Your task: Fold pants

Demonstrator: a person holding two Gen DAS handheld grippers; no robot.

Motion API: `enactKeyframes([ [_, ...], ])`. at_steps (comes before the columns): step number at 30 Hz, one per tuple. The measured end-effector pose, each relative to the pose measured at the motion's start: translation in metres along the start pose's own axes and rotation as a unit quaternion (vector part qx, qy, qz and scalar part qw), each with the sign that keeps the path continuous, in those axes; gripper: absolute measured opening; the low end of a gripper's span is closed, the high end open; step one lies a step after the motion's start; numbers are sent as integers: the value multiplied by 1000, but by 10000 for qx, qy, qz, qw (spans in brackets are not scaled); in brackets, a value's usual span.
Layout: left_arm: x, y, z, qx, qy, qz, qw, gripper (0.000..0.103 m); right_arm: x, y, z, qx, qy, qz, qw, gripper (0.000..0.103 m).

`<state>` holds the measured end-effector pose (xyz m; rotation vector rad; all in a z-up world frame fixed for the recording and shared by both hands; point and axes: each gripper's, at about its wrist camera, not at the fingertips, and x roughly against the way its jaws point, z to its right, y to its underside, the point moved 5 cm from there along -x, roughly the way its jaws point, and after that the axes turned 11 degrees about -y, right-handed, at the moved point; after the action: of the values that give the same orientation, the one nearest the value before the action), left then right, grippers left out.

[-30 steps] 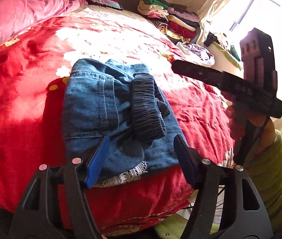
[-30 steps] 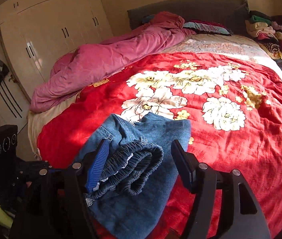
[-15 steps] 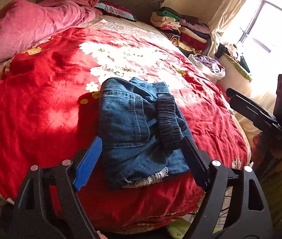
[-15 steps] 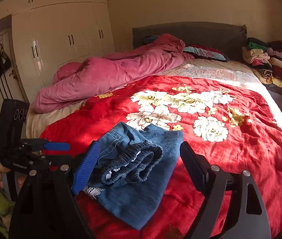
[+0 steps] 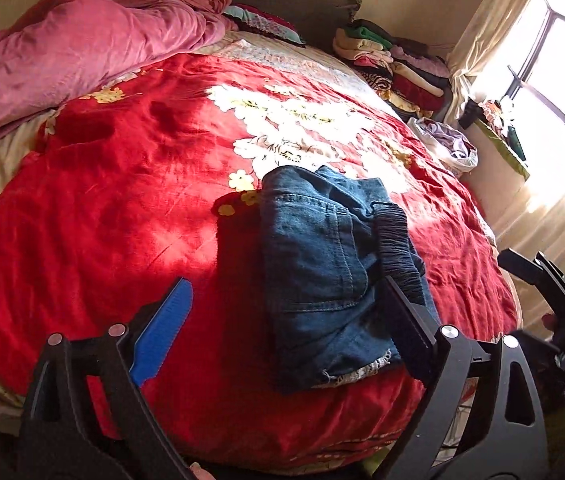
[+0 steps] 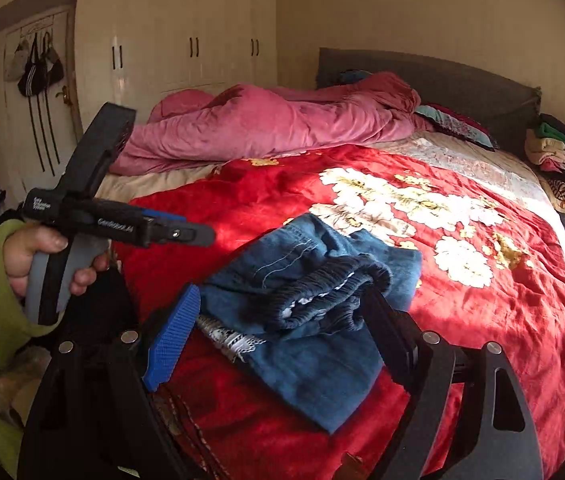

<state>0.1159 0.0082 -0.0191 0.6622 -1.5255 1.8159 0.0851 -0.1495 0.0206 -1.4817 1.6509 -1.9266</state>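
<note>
The folded blue denim pants [image 5: 322, 264] lie on the red flowered bedspread [image 5: 102, 220] near its front edge, dark elastic waistband on top and a white lace hem at the near end. My left gripper [image 5: 282, 332] hovers just short of them. Its jaws are opening, with no pad pressing on the cloth. In the right wrist view the same pants [image 6: 322, 280] lie ahead of my right gripper [image 6: 282, 336], which stands open and holds nothing. A hand in a green sleeve carries the left gripper [image 6: 186, 232] at the left. The right gripper [image 5: 542, 280] shows at the right edge.
A crumpled pink duvet [image 6: 282, 124] lies along the bed's far left. A stack of folded clothes [image 5: 394, 64] and a basket of laundry [image 5: 446, 144] stand by the bright window [image 5: 554, 48]. White wardrobes [image 6: 182, 32] line the left wall.
Both grippers have drawn back from the folded pants and their jaws have spread wider. The pants stay put on the bedspread. More of the room shows in both views.
</note>
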Motion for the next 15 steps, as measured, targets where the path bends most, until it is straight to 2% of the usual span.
enactKeyframes([
  [4, -11, -5, -11, 42, -124, -87, 9999, 86, -23, 5, -20, 166, -308, -222, 9991, 82],
  [9, -35, -19, -13, -70, -197, -310, 9993, 86, -56, 9, -41, 687, -430, -542, 9952, 80],
  [10, -41, -22, -11, -83, -157, -363, 9992, 81, -63, 9, -43, 804, -399, -623, 9940, 77],
  [11, -46, -25, -8, -64, -70, -427, 9990, 72, -70, 10, -44, 916, -382, -717, 9925, 74],
  [12, -50, -28, -2, -86, 50, -474, 9988, 69, -79, 10, -44, 983, -349, -816, 9912, 66],
  [13, -54, -30, 4, -164, 107, -495, 9986, 66, -87, 10, -42, 1023, -305, -907, 9901, 62],
  [14, -60, -32, 9, -319, 54, -510, 9982, 64, -94, 11, -41, 1054, -294, -988, 9891, 56],
  [15, -67, -33, 13, -445, -88, -523, 9976, 63, -101, 13, -39, 1070, -317, -1047, 9882, 37],
])
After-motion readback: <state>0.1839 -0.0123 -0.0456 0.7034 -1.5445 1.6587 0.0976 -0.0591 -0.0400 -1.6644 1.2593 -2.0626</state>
